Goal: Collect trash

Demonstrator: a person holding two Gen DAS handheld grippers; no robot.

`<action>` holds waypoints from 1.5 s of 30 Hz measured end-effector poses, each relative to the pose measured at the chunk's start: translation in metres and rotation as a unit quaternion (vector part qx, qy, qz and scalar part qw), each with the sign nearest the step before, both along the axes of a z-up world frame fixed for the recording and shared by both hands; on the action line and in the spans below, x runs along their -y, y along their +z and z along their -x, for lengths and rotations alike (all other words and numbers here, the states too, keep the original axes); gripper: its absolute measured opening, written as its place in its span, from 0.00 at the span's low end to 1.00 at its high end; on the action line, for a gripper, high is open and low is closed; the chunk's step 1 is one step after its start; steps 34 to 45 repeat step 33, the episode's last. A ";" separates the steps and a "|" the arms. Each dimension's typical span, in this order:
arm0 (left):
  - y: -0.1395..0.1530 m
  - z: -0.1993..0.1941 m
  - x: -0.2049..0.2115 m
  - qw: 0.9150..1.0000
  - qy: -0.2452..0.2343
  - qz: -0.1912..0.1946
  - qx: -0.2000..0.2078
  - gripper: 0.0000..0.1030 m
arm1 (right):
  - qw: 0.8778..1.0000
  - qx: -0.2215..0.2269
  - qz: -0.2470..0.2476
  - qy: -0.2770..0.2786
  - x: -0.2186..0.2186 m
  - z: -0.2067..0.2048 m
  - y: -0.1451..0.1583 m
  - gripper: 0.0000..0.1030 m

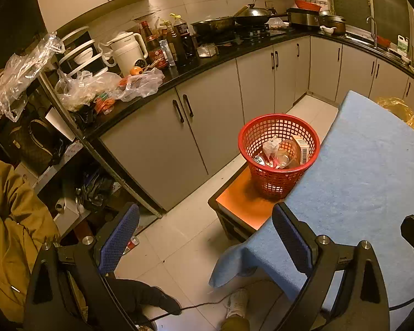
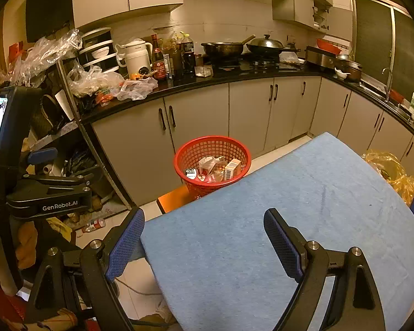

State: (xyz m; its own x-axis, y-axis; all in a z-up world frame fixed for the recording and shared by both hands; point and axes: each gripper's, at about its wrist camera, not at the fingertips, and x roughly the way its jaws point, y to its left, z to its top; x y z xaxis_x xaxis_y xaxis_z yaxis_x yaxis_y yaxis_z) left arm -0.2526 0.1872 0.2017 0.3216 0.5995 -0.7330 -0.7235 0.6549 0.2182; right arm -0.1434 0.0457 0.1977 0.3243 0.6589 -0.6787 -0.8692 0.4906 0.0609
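Red plastic mesh wastebasket [image 2: 212, 162] sits just off the blue-clothed table [image 2: 289, 207], handy for dropping trash; left gripper [image 1: 207, 237] and right gripper [image 2: 204, 242] hover spread, empty.

Lower wall of red basket [image 2: 212, 149] hidden behind blue cloth [image 2: 262, 220] edge in right wrist view. Print on carton [image 1: 303, 149] inside too small to read. Yellow plastic bag [image 1: 405, 113] cut off by right frame edge. Left hand-held gripper [image 2: 41, 151] only partly visible in right wrist view; its screen blurred.
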 end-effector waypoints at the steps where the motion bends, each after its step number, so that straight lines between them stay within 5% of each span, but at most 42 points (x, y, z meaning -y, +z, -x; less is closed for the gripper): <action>1: 0.000 0.000 0.000 1.000 0.001 0.000 0.000 0.93 | 1.000 0.000 0.000 0.001 -0.001 0.001 0.000 0.88; 45: -0.018 0.001 -0.006 1.000 0.010 0.002 -0.028 0.93 | 1.000 -0.014 0.010 -0.008 -0.007 -0.001 -0.010 0.88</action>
